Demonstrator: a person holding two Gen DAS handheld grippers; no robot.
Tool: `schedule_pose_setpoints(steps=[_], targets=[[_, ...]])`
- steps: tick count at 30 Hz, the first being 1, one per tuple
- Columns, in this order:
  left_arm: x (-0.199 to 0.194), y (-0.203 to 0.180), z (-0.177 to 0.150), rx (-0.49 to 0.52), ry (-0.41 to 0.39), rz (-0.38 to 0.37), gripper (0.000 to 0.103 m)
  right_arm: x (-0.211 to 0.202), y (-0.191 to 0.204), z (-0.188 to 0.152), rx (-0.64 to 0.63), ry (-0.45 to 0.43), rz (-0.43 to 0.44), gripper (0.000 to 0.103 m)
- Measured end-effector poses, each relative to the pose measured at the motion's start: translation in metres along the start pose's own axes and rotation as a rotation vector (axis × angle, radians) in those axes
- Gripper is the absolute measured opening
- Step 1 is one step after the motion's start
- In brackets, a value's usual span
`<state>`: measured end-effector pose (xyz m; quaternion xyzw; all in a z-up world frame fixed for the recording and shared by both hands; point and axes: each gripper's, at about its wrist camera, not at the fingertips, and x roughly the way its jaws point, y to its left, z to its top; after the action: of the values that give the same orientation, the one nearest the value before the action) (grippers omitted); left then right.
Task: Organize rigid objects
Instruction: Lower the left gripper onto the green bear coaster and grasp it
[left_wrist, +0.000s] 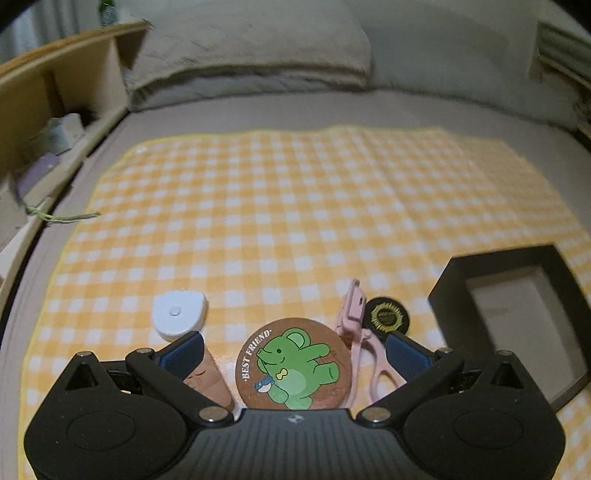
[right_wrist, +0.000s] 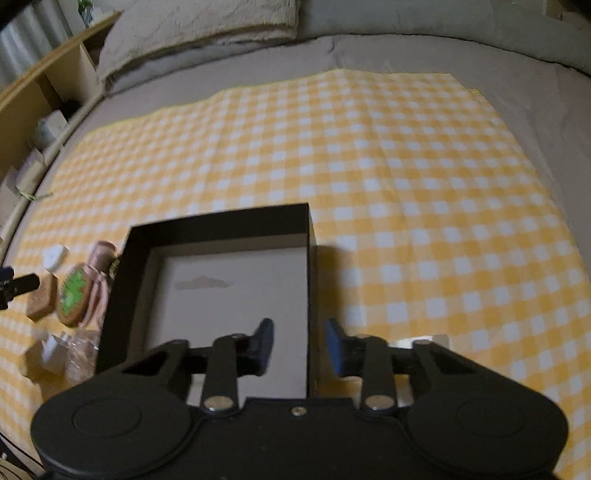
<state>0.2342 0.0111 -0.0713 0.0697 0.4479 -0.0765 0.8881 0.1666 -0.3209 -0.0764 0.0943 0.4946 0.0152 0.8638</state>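
My left gripper (left_wrist: 293, 349) is open above a round brown coaster with a green bear (left_wrist: 293, 363). Around it lie a white case (left_wrist: 179, 314), a tan block (left_wrist: 208, 376), a pink eyelash curler (left_wrist: 356, 332) and a black round lid (left_wrist: 386, 315). The black open box (left_wrist: 454, 295) stands to the right. My right gripper (right_wrist: 300, 345) is open and straddles the right wall of the box (right_wrist: 312, 280), empty inside. The coaster (right_wrist: 74, 295), the tan block (right_wrist: 42, 301) and the white case (right_wrist: 54, 256) lie left of the box.
All lies on a yellow checked cloth (left_wrist: 295, 206) on a grey bed. Pillows (left_wrist: 251, 48) sit at the head. A wooden shelf (left_wrist: 55, 96) runs along the left side. A white plug and clear wrapper (right_wrist: 66, 356) lie near the box's front left corner.
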Motion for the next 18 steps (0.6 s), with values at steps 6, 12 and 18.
schedule_pose_setpoints(steps=[6,12,18], targets=[[0.040,-0.008,0.005,0.117,0.083,0.011,0.103,0.019,0.004,0.000,-0.012,0.064,-0.034,0.017],[0.070,-0.005,0.006,0.131,0.162,-0.058,0.103,0.030,0.008,0.003,-0.033,0.086,-0.060,0.006],[0.087,0.010,0.005,0.099,0.200,-0.052,0.103,0.034,0.008,0.008,-0.039,0.103,-0.069,0.003]])
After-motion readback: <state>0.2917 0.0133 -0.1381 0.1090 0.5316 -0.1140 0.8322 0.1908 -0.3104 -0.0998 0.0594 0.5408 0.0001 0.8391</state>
